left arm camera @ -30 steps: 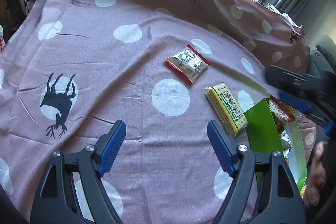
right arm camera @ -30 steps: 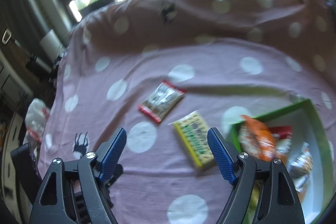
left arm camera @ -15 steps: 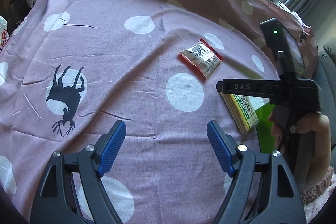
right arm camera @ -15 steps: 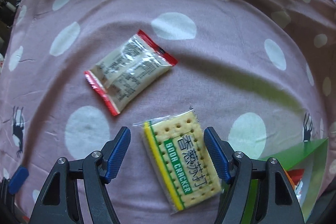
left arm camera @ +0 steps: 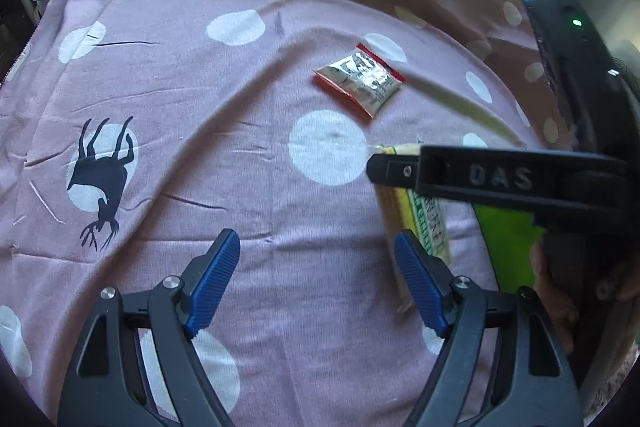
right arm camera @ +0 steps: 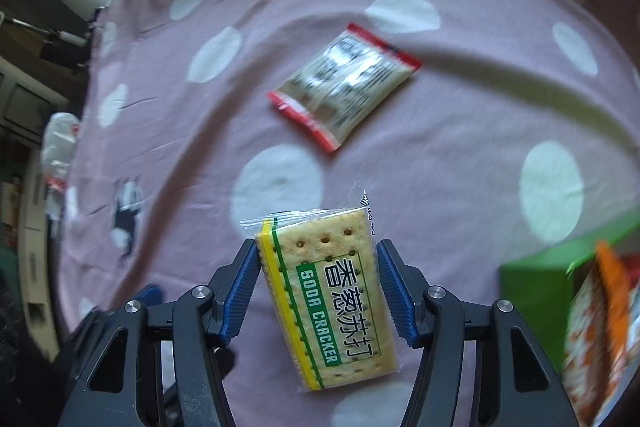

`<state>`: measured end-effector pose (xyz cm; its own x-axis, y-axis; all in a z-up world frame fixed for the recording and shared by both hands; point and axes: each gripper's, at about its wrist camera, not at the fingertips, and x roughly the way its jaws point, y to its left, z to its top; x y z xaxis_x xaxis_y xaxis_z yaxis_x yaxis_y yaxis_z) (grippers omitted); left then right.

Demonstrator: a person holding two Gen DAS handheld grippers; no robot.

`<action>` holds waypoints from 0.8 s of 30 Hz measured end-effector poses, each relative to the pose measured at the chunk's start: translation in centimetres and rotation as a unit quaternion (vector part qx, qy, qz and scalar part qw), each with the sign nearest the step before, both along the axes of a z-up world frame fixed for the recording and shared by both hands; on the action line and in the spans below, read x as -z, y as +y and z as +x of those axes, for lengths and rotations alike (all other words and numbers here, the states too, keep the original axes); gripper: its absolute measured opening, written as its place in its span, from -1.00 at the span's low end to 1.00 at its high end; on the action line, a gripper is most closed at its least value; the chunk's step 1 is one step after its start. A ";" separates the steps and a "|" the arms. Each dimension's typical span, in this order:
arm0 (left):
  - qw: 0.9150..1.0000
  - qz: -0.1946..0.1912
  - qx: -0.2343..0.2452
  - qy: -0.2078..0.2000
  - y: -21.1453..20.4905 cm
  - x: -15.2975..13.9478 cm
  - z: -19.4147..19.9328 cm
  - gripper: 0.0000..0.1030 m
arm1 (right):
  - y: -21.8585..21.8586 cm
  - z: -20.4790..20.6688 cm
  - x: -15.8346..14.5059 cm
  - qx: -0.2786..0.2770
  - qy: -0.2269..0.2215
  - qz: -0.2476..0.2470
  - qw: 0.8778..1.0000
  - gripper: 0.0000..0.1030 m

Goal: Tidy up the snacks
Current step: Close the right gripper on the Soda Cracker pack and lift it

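A soda cracker pack (right arm camera: 328, 291), yellow and green, lies on the pink dotted cloth (right arm camera: 440, 155). My right gripper (right arm camera: 318, 247) points steeply down over it with a blue pad on each long side. Its jaws are closing; the left pad is at the pack's edge and the right pad sits a sliver off. In the left wrist view the pack (left arm camera: 428, 223) shows beneath the right gripper's black body (left arm camera: 500, 179). My left gripper (left arm camera: 316, 237) hangs open over bare cloth just left of the pack. A red-edged sachet (right arm camera: 344, 91) (left arm camera: 358, 79) lies farther back.
A green box (right arm camera: 532, 279) (left arm camera: 508, 243) stands at the right of the pack with several snack packets (right arm camera: 600, 327) inside. A hand (left arm camera: 552, 291) grips the right tool. The cloth drops off at the left, where furniture and a white bag (right arm camera: 60, 147) stand.
My right gripper came down over the cracker pack and its jaws narrowed until they flank it. The left gripper stayed put, tilting slightly.
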<state>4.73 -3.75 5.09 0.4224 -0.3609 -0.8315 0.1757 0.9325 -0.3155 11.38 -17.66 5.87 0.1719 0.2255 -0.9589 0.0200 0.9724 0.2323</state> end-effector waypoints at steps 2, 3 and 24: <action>1.000 -0.004 0.008 0.005 -0.1 0.1 0.0 0.55 | 0.2 -1.0 0.0 0.006 0.010 0.028 1.000 0.19; 1.000 -0.007 0.011 0.007 -0.2 0.1 0.0 0.55 | 0.1 -1.5 0.0 0.012 0.011 0.040 0.999 0.19; 0.997 -0.021 0.068 0.040 -4.5 2.7 0.0 -0.06 | -2.9 -3.8 2.7 0.096 0.001 0.139 0.986 0.16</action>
<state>4.69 -8.23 2.34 0.3001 -0.4447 -0.8439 0.2714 0.8879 -0.3714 7.62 -20.52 3.20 0.2362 0.4434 -0.8647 0.1985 0.8491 0.4896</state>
